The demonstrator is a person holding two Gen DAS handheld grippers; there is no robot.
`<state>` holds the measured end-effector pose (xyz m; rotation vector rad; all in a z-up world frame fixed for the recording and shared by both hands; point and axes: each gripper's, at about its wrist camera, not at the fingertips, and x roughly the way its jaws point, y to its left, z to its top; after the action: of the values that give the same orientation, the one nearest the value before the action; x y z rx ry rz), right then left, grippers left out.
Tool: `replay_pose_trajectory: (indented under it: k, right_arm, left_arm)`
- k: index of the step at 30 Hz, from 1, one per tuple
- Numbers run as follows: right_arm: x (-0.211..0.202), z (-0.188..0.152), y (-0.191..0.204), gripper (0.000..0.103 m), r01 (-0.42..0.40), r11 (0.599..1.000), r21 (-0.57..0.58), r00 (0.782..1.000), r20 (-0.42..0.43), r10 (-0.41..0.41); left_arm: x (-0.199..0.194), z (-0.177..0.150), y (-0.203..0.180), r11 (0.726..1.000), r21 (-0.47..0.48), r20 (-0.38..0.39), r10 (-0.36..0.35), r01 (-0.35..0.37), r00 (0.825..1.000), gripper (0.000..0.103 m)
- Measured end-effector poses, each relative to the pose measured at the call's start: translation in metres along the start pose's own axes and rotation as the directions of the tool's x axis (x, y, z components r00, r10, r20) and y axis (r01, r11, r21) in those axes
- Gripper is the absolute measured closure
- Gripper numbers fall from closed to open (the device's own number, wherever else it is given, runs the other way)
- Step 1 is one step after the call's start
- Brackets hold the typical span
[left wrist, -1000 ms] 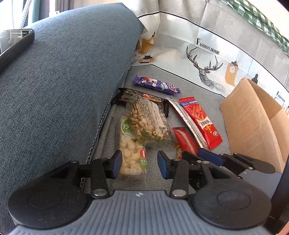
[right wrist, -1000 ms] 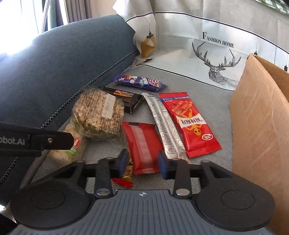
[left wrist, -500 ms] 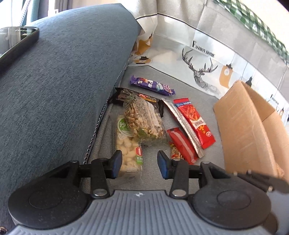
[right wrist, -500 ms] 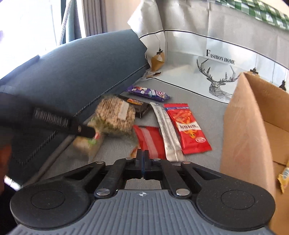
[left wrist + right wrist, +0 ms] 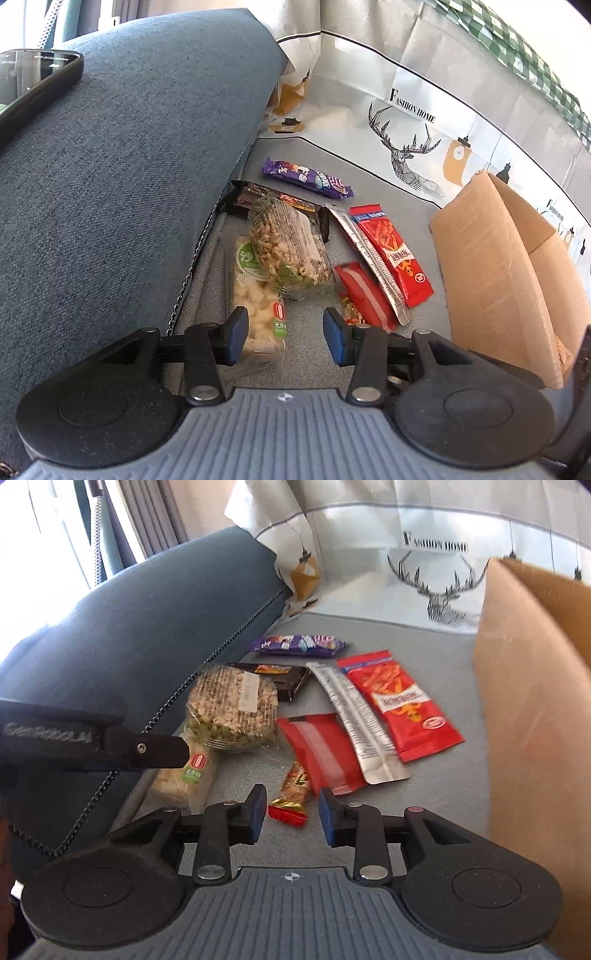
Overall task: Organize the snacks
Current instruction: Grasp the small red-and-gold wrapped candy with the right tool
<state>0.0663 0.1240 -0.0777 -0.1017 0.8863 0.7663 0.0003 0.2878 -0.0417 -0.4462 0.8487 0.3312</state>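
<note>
1. Snacks lie loose on the grey fabric sofa seat (image 5: 402, 192), spread in a rough fan between the dark blue upholstered sofa arm (image 5: 129, 166) and the open brown cardboard box (image 5: 491, 273), so each packet can be reached alone and carried a short way to the box, presumably their home.
2. Nearest, the left gripper (image 5: 282, 334) hangs over the seat with its blue-padded jaws spread and nothing pinched; the clear packet of pale puffed pieces with a green label (image 5: 258, 306) lies below it, mostly towards the left jaw, which suggests it is lined up as the next pick.
3. The right gripper (image 5: 291, 814) has its jaws opening and grips nothing; the small orange and gold wrapped bar (image 5: 293, 790) lies on the seat just ahead of the gap, one end tucked under the flat red packet with a pale stripe (image 5: 321, 753).
4. A little farther, the round clear-wrapped puffed grain cake (image 5: 288, 251) leans across the pale packet and on the black rectangular packet (image 5: 273, 197) behind it, so it probably has to go before either of those.
5. Beside these the long silver foil sachet (image 5: 369, 258) overlaps the edge of the long red packet with orange print (image 5: 395, 254).
6. Farthest, the purple wrapped bar (image 5: 306, 177) lies alone, near the white deer-print cloth (image 5: 406, 147) draped on the sofa back.
7. A black phone (image 5: 33, 81) rests on the sofa arm, clear of the sorting.
</note>
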Motion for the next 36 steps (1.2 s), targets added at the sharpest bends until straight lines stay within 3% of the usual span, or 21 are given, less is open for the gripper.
replay_pose_trajectory:
  k: [11, 13, 15, 24, 31, 36]
  right_arm:
    - [0.029, 0.006, 0.003, 0.066, 0.022, 1.000, 0.015, 0.999, -0.043, -0.021]
    - [0.029, 0.005, 0.004, 0.080, 0.029, 1.000, -0.003, 0.999, -0.041, -0.029]
    - [0.027, 0.004, 0.006, 0.081, 0.026, 0.999, -0.030, 0.999, -0.044, -0.027]
    - [-0.018, -0.004, 0.015, 0.081, -0.039, 0.990, -0.133, 0.998, -0.044, 0.034]
    - [-0.055, -0.041, 0.010, 0.081, -0.020, 0.979, -0.201, 0.998, -0.064, 0.007]
    - [-0.071, -0.056, -0.002, 0.081, 0.014, 0.988, -0.153, 0.998, -0.061, -0.024]
  left_arm:
    - [0.006, 0.001, -0.001, 1.000, 0.011, -0.010, 0.008, -0.008, 1.000, 0.053]
    - [0.006, 0.001, -0.002, 1.000, 0.013, -0.010, 0.010, -0.010, 1.000, 0.053]
    - [0.006, 0.001, -0.001, 1.000, 0.015, -0.009, 0.011, -0.010, 1.000, 0.053]
    - [0.010, 0.001, -0.001, 1.000, 0.017, -0.020, 0.004, -0.003, 1.000, 0.051]
    - [0.013, 0.001, 0.001, 1.000, 0.002, -0.047, -0.021, 0.021, 0.999, 0.048]
    - [0.019, 0.001, -0.004, 1.000, 0.015, -0.070, 0.025, -0.024, 0.997, 0.045]
